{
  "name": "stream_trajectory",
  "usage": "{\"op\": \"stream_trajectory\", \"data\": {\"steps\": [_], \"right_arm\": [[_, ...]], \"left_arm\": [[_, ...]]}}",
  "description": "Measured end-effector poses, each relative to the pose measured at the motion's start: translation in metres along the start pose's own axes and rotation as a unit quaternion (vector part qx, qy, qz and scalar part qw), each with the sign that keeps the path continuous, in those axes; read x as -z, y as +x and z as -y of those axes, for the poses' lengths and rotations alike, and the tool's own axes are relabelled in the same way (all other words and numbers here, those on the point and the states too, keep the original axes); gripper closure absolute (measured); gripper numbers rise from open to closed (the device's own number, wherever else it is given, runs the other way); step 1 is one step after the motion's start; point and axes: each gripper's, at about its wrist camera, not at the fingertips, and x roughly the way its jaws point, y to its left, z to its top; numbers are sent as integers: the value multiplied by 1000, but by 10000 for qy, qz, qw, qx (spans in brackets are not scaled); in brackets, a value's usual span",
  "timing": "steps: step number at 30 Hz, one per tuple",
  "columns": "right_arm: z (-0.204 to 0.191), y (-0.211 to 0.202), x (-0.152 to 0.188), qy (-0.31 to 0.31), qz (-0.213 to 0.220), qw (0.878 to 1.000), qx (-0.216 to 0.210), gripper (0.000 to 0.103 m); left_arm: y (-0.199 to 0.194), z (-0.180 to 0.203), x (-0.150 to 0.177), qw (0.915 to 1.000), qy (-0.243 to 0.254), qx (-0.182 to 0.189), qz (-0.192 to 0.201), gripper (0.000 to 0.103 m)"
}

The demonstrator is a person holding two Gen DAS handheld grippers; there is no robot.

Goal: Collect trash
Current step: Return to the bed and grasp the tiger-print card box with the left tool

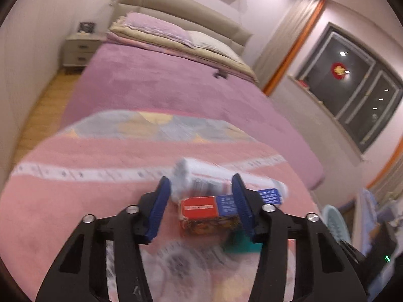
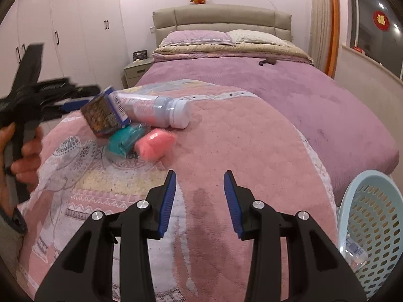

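Observation:
A small red, blue and patterned box [image 1: 211,211] sits between the jaws of my left gripper [image 1: 201,188], whose blue pads stand apart around it; in the right wrist view the box [image 2: 105,112] is tilted up off the blanket at the left gripper's tip [image 2: 75,104]. Behind it lies a white plastic bottle [image 2: 161,112], also in the left wrist view [image 1: 201,178]. A teal wad [image 2: 124,138] and a pink wad [image 2: 153,144] lie beside it. My right gripper [image 2: 200,178] is open and empty, above the pink blanket [image 2: 239,136].
A light blue perforated basket [image 2: 372,216] stands at the bed's lower right with a clear wrapper inside. The purple bed [image 2: 314,95] stretches to pillows and headboard. A nightstand [image 2: 136,71] is at the far left, a window sill to the right.

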Motion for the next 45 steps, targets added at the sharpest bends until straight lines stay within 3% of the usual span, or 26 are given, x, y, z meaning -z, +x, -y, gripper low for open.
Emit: {"op": "stream_trajectory", "data": {"steps": [4, 8, 11, 13, 15, 19, 24, 28, 31, 33, 37, 40, 42, 45], "right_arm": [[3, -4, 1, 78, 71, 9999, -16, 67], [6, -6, 0, 164, 107, 9998, -22, 67], [11, -6, 0, 266, 104, 9996, -61, 67], [13, -5, 0, 319, 79, 9994, -55, 67], [14, -4, 0, 334, 57, 9994, -25, 67], [13, -5, 0, 310, 96, 9995, 5, 67], [13, -5, 1, 306, 100, 9995, -34, 67], [15, -7, 1, 352, 129, 9993, -71, 67], [17, -9, 1, 399, 175, 9990, -84, 67], [19, -10, 1, 442, 180, 9988, -90, 66], [22, -10, 1, 509, 188, 9984, -141, 63], [23, -10, 0, 532, 206, 9983, -134, 59], [22, -10, 0, 537, 204, 9983, -119, 58], [23, -11, 1, 564, 222, 9981, -117, 58]], "left_arm": [[-20, 11, 29, 9990, 62, 320, -313, 64], [-26, 44, 68, 9927, 738, 438, -846, 63], [-34, 67, 79, 9880, 1339, 186, -744, 50], [-36, 75, 75, 9855, 1633, -210, -416, 26], [-33, 77, 66, 9841, 1711, -438, -198, 22], [2, 59, 43, 9873, 1417, -430, -573, 24], [22, 28, 37, 9920, 583, 278, -1080, 31], [13, 29, 60, 9882, 479, 476, -1372, 31], [1, 37, 84, 9795, 305, 1041, -1698, 31], [-6, 46, 100, 9747, 355, 1174, -1869, 31], [-33, 70, 120, 9756, 1007, 881, -1741, 31], [-44, 87, 118, 9774, 1654, 284, -1288, 23], [-39, 99, 114, 9727, 2045, 20, -1101, 17], [-10, 103, 103, 9660, 2332, -107, -1112, 17]]}}
